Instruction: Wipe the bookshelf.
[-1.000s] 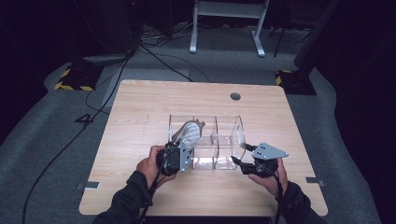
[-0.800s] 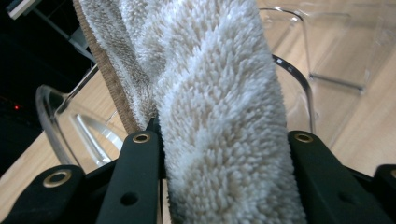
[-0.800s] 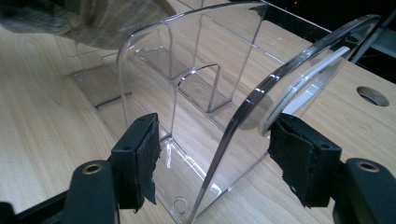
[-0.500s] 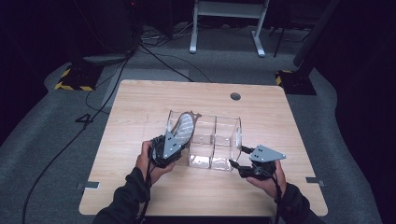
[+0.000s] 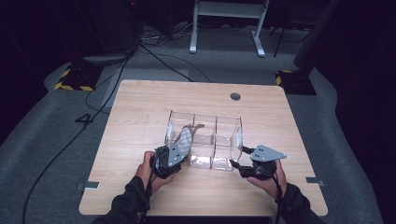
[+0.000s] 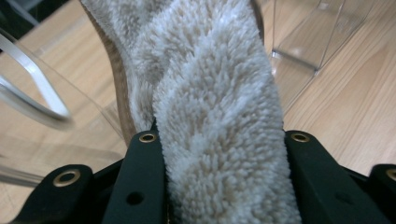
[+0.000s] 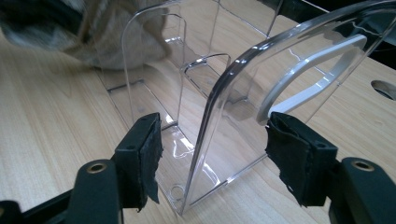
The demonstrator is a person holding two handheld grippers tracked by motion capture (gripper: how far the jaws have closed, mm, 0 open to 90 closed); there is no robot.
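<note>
A clear plastic organizer [image 5: 205, 116] with three compartments stands mid-table. My left gripper [image 5: 170, 156] is shut on a fluffy beige slipper [image 5: 185, 137], which slants up over the front wall of the left compartment. Up close, the slipper's pile [image 6: 210, 93] fills the gap between the jaws of the left gripper [image 6: 219, 137], with the organizer's wall [image 6: 308, 42] behind it. My right gripper [image 5: 237, 156] is open at the organizer's right end. Its jaws straddle the clear end wall [image 7: 243, 116], one on each side of the right gripper's gap [image 7: 215, 140]. The slipper [image 7: 70, 32] blurs at the far end.
The wooden table [image 5: 140, 107] has a round cable hole [image 5: 235, 96] at the back right. A desk frame [image 5: 226, 28] and cables [image 5: 154, 56] are on the floor beyond the far edge.
My left gripper lifted the slipper up and left, then came back down and right to the left compartment. The right gripper and the organizer barely moved.
</note>
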